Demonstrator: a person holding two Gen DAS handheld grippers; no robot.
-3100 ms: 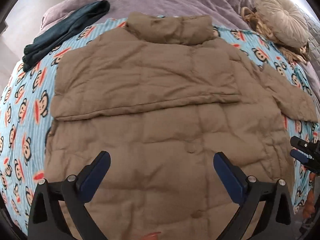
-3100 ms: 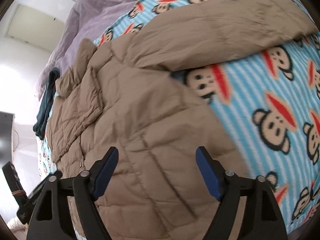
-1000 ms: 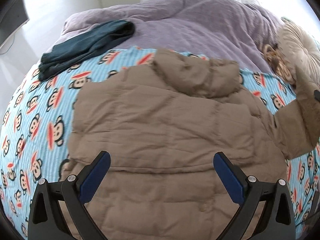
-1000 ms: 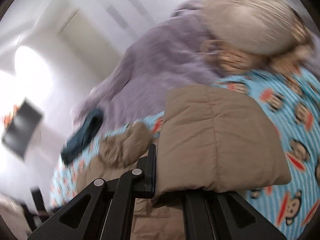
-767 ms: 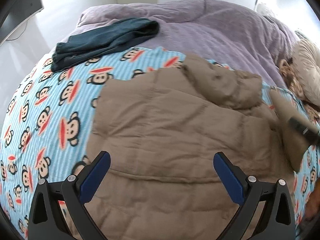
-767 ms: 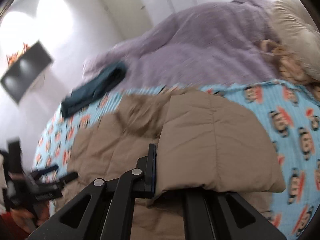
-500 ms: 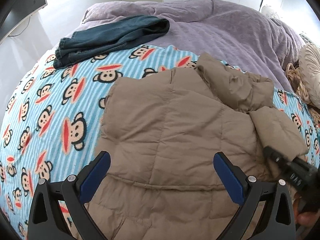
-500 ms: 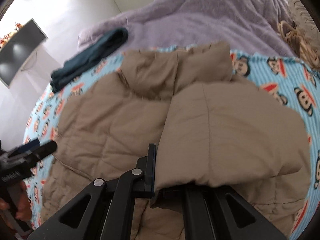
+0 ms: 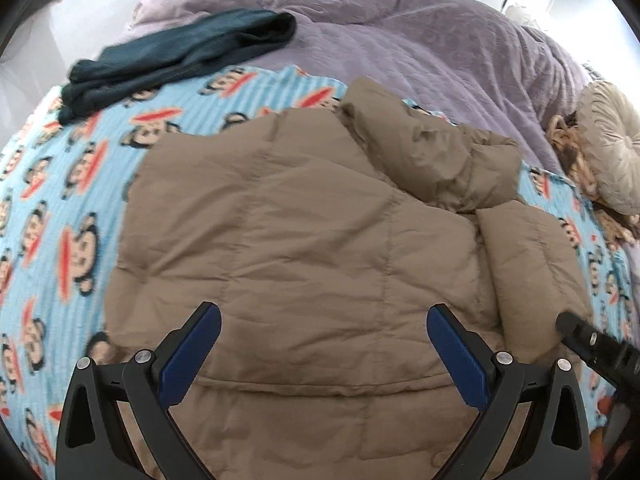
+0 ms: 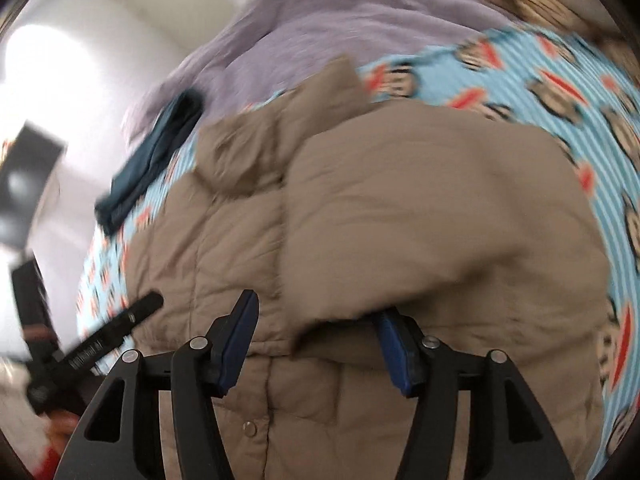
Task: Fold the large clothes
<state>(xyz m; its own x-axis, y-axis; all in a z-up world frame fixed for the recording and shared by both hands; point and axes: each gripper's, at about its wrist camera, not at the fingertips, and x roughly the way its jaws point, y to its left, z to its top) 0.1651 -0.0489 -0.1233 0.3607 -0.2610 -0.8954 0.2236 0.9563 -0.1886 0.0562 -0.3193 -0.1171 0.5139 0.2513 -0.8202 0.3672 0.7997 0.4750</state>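
Your tan puffer jacket (image 9: 304, 248) lies flat on the monkey-print blanket (image 9: 60, 208). The right gripper (image 10: 316, 344) is opening, its sleeve (image 10: 420, 216) apparently slipping free at twelve o'clock. The left gripper (image 9: 320, 352) stands spread, empty. Light, springy, slippery fabric: pinch the quilted hem.

Monkey-print blanket (image 9: 72, 184), purple duvet (image 9: 420, 40), dark folded garment (image 9: 180, 52), round cushion (image 9: 612, 148)

A bed carries a purple comforter (image 9: 420, 36) and a blue monkey-print blanket (image 9: 76, 184). On the blanket lies a tan puffer jacket (image 9: 304, 248); dark folded jeans (image 9: 176, 56) lie beyond it, a round cushion (image 9: 612, 148) to its right.
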